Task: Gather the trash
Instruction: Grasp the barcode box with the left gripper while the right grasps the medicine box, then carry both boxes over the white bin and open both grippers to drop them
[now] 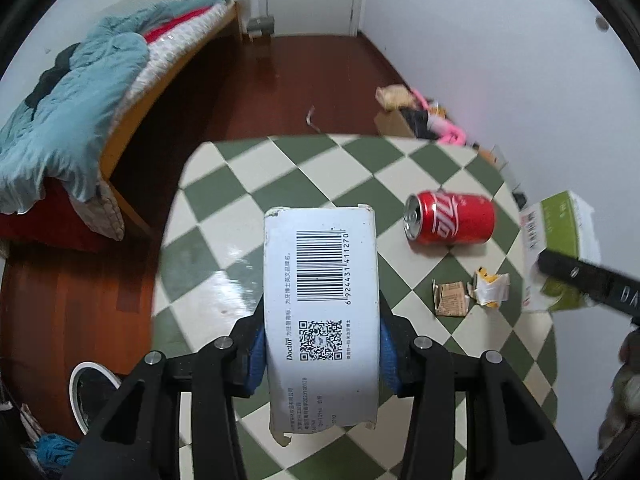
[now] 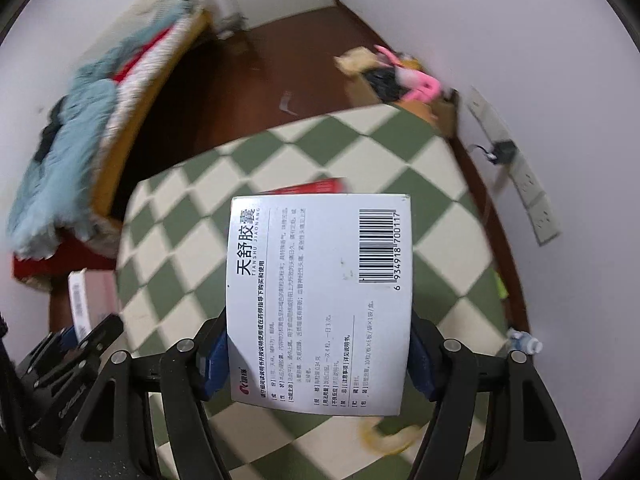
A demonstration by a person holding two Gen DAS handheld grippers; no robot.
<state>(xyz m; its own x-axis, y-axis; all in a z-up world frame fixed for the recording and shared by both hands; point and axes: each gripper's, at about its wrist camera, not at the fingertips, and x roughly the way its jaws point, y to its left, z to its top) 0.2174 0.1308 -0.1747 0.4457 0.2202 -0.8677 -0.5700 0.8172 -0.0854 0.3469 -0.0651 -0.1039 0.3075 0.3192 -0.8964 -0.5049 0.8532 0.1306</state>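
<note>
My left gripper (image 1: 322, 344) is shut on a white toothpaste box (image 1: 320, 280) with a barcode and QR code, held above the green-and-cream checkered table (image 1: 240, 200). My right gripper (image 2: 318, 356) is shut on a white medicine box (image 2: 320, 300) with a barcode and black Chinese print, also above the table (image 2: 440, 184). That medicine box shows in the left wrist view (image 1: 560, 240) at the right, green-sided, with the right gripper's black finger across it. A red cola can (image 1: 450, 218) lies on its side on the table. Two torn paper scraps (image 1: 470, 294) lie in front of it.
A bed with a blue quilt (image 1: 68, 120) stands at the left across dark wood floor. A cardboard box with pink and black items (image 1: 424, 118) sits by the white wall. A power strip (image 2: 516, 168) hangs on the wall at right. A white-rimmed bin (image 1: 86, 392) is low left.
</note>
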